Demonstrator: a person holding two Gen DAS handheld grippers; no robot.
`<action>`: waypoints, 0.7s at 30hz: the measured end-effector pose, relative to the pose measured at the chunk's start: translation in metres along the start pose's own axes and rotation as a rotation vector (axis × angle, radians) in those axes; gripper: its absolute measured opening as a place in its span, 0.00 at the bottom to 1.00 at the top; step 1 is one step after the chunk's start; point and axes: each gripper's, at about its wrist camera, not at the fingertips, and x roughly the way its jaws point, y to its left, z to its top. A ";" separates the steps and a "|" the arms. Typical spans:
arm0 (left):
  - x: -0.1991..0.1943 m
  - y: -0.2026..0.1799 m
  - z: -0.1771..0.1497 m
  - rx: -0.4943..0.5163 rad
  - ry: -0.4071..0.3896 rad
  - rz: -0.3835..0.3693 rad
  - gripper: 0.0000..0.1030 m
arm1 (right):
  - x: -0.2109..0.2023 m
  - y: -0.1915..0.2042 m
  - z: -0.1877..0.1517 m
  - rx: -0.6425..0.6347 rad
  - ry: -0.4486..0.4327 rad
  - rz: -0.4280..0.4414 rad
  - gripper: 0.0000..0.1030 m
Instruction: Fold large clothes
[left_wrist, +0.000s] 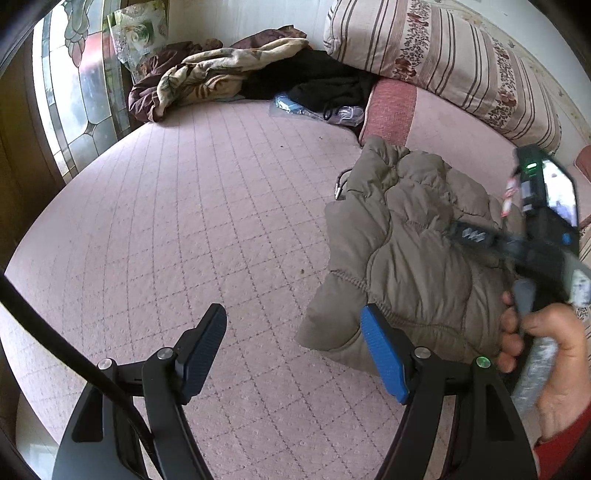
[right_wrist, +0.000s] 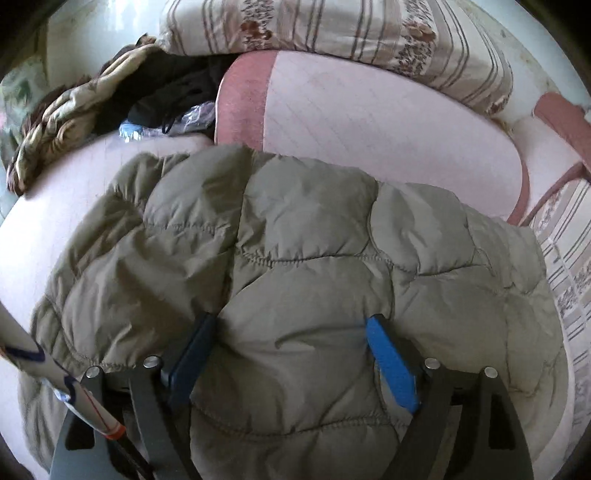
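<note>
The jacket (left_wrist: 410, 254) is lying on the bed cover (left_wrist: 207, 221), to the right of the left gripper (left_wrist: 293, 350), its near edge touching that gripper's right finger (left_wrist: 384, 356). The right gripper (right_wrist: 291, 354) is sitting over the jacket, padding bulging between its fingers. Beyond the fingertips a cushion (right_wrist: 369, 125) is lying behind the jacket, a striped pillow (left_wrist: 454, 62) resting behind it. A crumpled blanket (left_wrist: 207, 77) is lying far ahead to the left.
</note>
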 end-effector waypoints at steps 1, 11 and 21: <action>0.000 0.000 0.000 0.001 -0.001 -0.003 0.72 | -0.008 -0.005 0.001 0.017 -0.010 0.022 0.83; 0.004 -0.009 -0.006 0.017 0.012 0.011 0.72 | -0.065 -0.144 -0.051 0.091 -0.039 -0.062 0.79; 0.004 -0.023 -0.009 0.046 0.013 0.044 0.72 | -0.084 -0.306 -0.077 0.379 0.018 -0.209 0.78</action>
